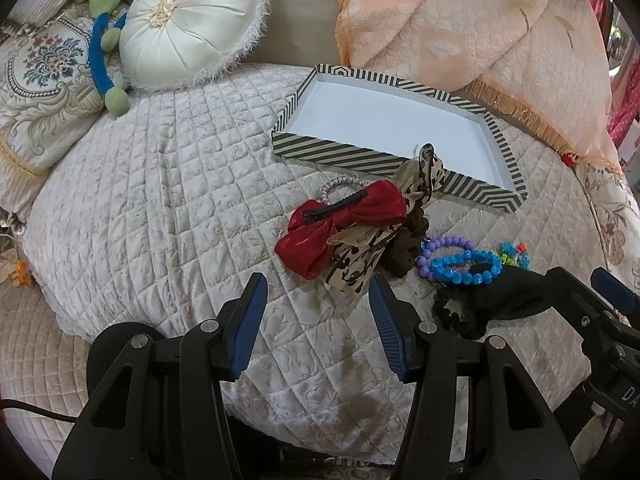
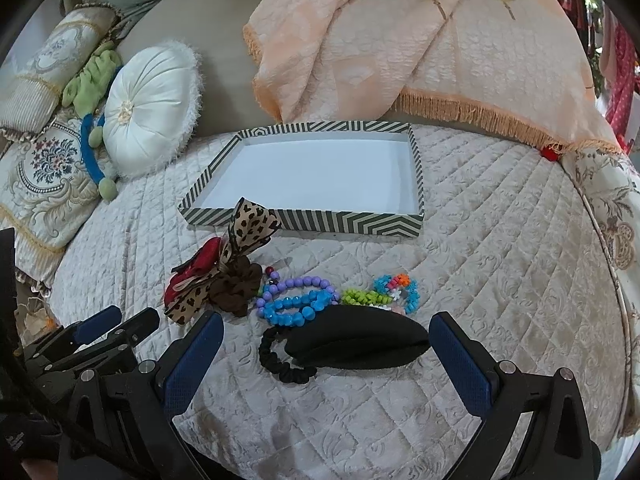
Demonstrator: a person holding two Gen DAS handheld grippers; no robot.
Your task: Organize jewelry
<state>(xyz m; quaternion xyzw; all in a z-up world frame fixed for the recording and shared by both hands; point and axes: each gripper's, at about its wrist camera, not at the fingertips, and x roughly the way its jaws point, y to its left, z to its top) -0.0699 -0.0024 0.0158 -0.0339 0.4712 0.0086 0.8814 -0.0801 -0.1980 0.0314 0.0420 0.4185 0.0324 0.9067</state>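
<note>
A striped tray (image 1: 344, 152) (image 2: 352, 222) with a white inside lies empty on the quilted bed. In front of it lies a pile: a red bow clip (image 1: 340, 224) (image 2: 208, 256), a leopard-print bow (image 1: 360, 256) (image 2: 252, 220), a brown scrunchie (image 2: 236, 284), purple (image 2: 304, 282) and blue (image 1: 464, 268) (image 2: 296, 310) bead bracelets, colourful bead pieces (image 2: 396, 292), and a black hair piece with scrunchie (image 2: 352, 344) (image 1: 472, 308). My left gripper (image 1: 318, 292) is open just before the bows. My right gripper (image 2: 326, 332) is open around the black hair piece, not touching it.
A round white cushion (image 1: 192, 24) (image 2: 148, 108), floral pillows (image 1: 44, 80) and a green-blue plush toy (image 1: 108, 40) lie at the back left. A peach fringed blanket (image 1: 480, 40) (image 2: 400, 40) hangs behind the tray.
</note>
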